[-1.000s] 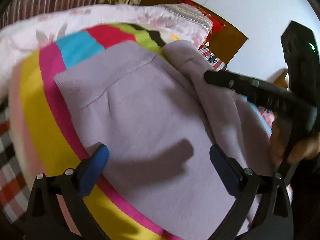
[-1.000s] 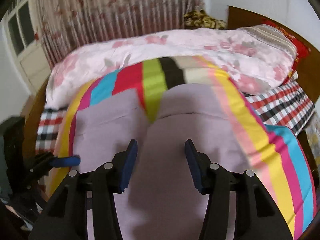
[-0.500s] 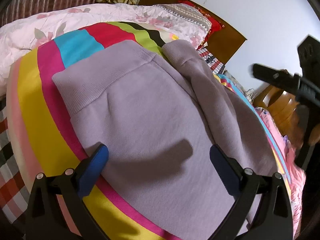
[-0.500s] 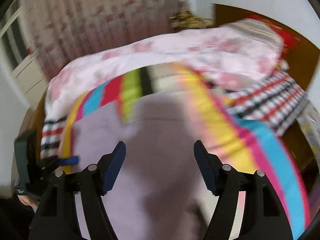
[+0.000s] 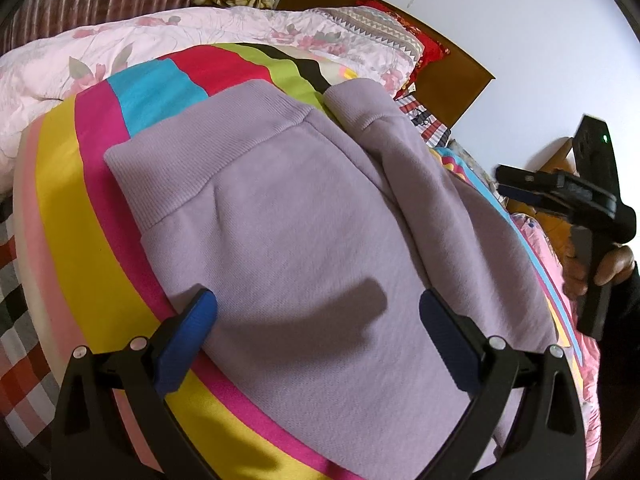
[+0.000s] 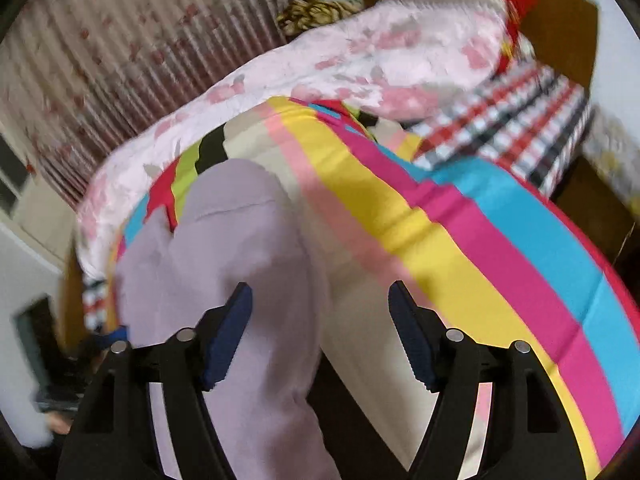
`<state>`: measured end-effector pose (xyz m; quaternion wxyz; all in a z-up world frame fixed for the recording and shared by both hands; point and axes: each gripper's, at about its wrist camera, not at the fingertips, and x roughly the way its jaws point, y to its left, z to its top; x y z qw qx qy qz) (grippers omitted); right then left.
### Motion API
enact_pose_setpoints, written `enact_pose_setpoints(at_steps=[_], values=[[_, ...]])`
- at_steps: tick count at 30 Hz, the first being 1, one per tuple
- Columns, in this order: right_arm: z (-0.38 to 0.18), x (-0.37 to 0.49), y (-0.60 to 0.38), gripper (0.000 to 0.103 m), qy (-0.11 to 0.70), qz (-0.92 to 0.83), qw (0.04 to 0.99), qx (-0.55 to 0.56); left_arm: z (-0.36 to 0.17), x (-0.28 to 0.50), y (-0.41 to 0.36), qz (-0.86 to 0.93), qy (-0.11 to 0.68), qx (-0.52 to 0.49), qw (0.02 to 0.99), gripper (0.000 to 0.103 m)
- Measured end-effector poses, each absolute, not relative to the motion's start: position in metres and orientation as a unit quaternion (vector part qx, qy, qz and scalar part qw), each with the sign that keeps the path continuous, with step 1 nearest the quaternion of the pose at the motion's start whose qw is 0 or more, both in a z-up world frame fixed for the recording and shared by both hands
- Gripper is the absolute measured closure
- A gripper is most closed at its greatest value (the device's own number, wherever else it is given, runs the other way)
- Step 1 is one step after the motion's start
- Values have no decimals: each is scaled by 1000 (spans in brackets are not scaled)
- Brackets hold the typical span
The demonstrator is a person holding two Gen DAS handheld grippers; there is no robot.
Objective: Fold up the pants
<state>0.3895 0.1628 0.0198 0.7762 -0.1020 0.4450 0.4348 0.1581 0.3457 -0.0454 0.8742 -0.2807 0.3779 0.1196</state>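
Set-up for the first fold, I judged: my left gripper (image 5: pixel 318 334) hung spread and empty over the lilac pants (image 5: pixel 304 248) flat on the striped blanket (image 5: pixel 60 208), right gripper (image 6: pixel 320 336) likewise apart at their outer edge, needing a pinch next; pink quilt (image 5: pixel 120 40) beyond left clear room.

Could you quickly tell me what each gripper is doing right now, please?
Left gripper: open, holding nothing, above the lilac pants.
Right gripper: open, holding nothing; its jaws have just been opening.
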Motion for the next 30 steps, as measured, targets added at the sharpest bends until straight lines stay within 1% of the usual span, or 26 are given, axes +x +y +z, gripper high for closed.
enact_pose_setpoints(at_steps=[1, 5, 6, 8, 11, 12, 13, 16, 17, 18, 20, 21, 23, 24, 26, 28, 30], values=[[23, 371, 179, 36, 409, 441, 787, -138, -45, 158, 346, 120, 378, -280, 874, 2], [34, 302, 227, 39, 324, 482, 779, -236, -45, 159, 346, 121, 380, -278, 874, 2], [35, 288, 235, 40, 310, 489, 774, -256, -45, 159, 345, 121, 380, -278, 874, 2], [29, 260, 260, 45, 294, 493, 758, -310, -45, 159, 345, 121, 380, -278, 874, 2], [6, 259, 283, 63, 300, 445, 756, -374, -45, 159, 346, 120, 378, -281, 874, 2], [-3, 265, 286, 81, 305, 429, 756, -390, -45, 158, 346, 119, 377, -282, 874, 2], [-3, 270, 283, 92, 312, 433, 757, -376, -45, 158, 347, 119, 376, -283, 874, 2], [23, 282, 256, 93, 328, 466, 773, -279, -45, 157, 348, 116, 371, -288, 875, 2], [38, 287, 245, 93, 341, 487, 771, -226, -44, 154, 350, 113, 364, -295, 876, 2], [54, 289, 232, 93, 351, 522, 760, -162, -43, 148, 353, 110, 347, -311, 878, 2], [77, 284, 221, 93, 352, 574, 733, -96, -37, 129, 357, 121, 300, -339, 884, 4], [86, 276, 220, 93, 347, 606, 711, -81, -31, 114, 359, 126, 271, -355, 886, 4], [91, 260, 227, 93, 343, 641, 682, -83, -22, 85, 360, 116, 207, -391, 889, 2], [83, 250, 237, 93, 348, 636, 680, -108, -19, 73, 360, 113, 185, -401, 890, 2], [57, 238, 260, 87, 369, 615, 677, -164, -16, 68, 362, 111, 200, -390, 892, 2], [16, 227, 285, 72, 421, 605, 641, -213, -19, 73, 364, 119, 241, -361, 893, 3], [-1, 222, 288, 65, 440, 604, 631, -208, -23, 72, 368, 138, 266, -350, 887, 3]])
